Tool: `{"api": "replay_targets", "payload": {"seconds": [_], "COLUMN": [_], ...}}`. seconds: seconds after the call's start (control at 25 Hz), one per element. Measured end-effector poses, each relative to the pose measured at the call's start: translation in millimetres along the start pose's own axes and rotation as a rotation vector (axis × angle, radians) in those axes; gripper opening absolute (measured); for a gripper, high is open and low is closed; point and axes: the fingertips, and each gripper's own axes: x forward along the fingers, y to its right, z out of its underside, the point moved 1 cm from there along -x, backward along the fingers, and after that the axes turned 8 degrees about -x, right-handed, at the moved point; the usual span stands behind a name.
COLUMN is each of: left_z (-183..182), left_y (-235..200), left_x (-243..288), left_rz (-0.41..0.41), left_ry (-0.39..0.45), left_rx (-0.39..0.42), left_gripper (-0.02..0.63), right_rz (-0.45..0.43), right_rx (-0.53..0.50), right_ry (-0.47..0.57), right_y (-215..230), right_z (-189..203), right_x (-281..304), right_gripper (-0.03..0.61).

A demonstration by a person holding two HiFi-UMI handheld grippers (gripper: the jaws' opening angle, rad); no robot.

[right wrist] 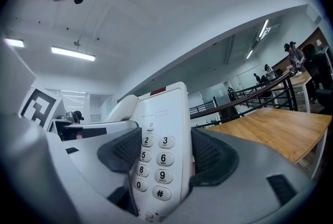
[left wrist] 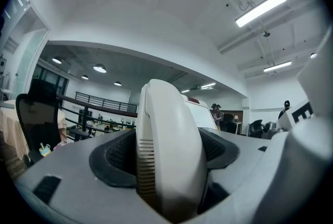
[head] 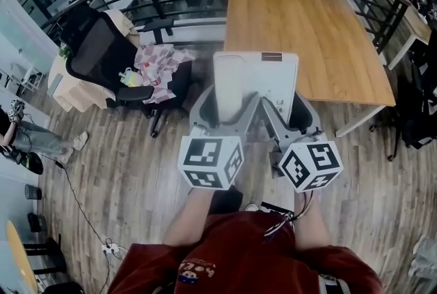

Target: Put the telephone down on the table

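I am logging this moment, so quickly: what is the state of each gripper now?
Left gripper: closed on the telephone handset.
Right gripper: closed on the telephone base.

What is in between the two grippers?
The white telephone: the head view shows the left gripper and the right gripper each clamped on one side of it.
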Motion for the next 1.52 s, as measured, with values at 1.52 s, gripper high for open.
{"api": "replay_targets", "payload": {"seconds": [1.52], "left_z": [-7], "left_y": [-181], "left_x": [150], "left_rz": [0.084], "left_ry": [-0.135], "left_rx": [-0.107], "left_gripper": [0.377], "right_rz": [0.130], "right_rx": [0.005], "right_ry": [-0.128], "right_y": [16], "right_z": [53], "right_x": [216], "right_gripper": [0.287]}}
